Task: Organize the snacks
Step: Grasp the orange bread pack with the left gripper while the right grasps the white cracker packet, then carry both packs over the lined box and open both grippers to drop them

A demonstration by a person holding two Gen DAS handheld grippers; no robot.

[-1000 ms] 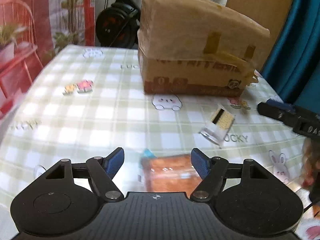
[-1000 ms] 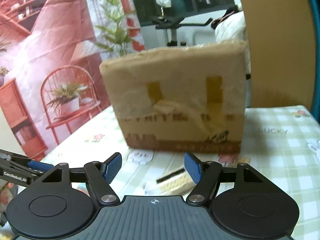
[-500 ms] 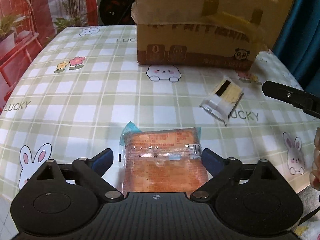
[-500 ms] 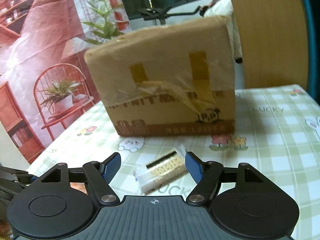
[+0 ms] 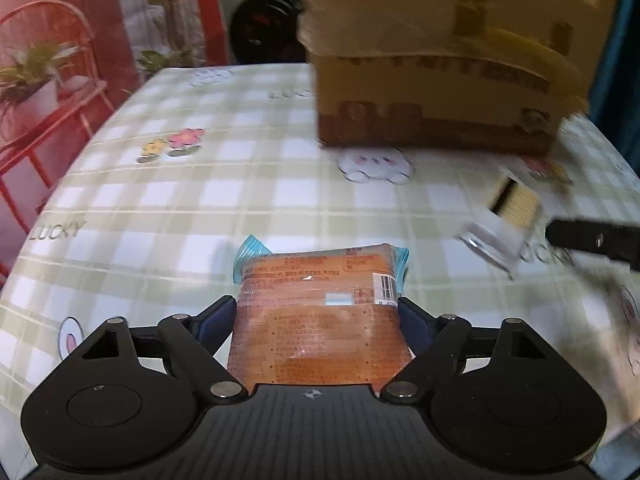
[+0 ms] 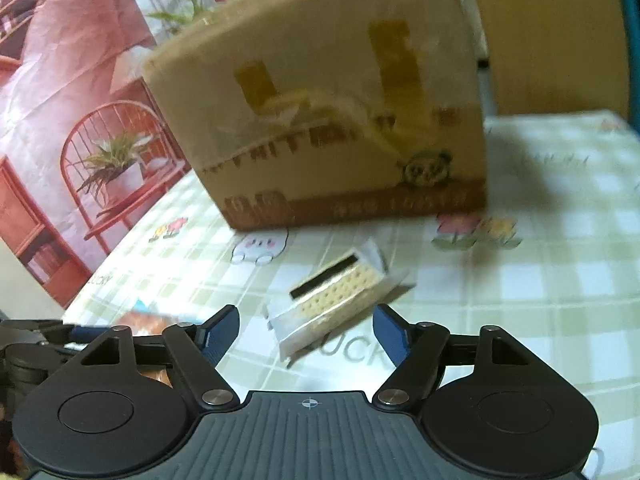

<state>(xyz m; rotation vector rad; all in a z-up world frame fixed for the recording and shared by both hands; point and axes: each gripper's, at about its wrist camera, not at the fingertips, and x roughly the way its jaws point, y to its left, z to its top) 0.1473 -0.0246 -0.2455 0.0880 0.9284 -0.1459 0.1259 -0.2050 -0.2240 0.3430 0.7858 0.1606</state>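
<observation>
Both of your hands have dropped toward the tabletop (image 5: 248,184). Your left tongs (image 5: 318,318) have just been closing around the orange snack pack (image 5: 318,320), long axis pointing away. Your right tongs (image 6: 306,332), spread and empty, have been opening; the cracker packet (image 6: 336,292) lies crosswise just ahead.

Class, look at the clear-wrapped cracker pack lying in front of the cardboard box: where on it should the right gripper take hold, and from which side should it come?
Grip the cracker pack across its two long flat sides, mid-length, coming down from above. It lies flat and skewed on the tablecloth, so the right gripper, open, should turn to match; the crimped ends look too flimsy.
</observation>
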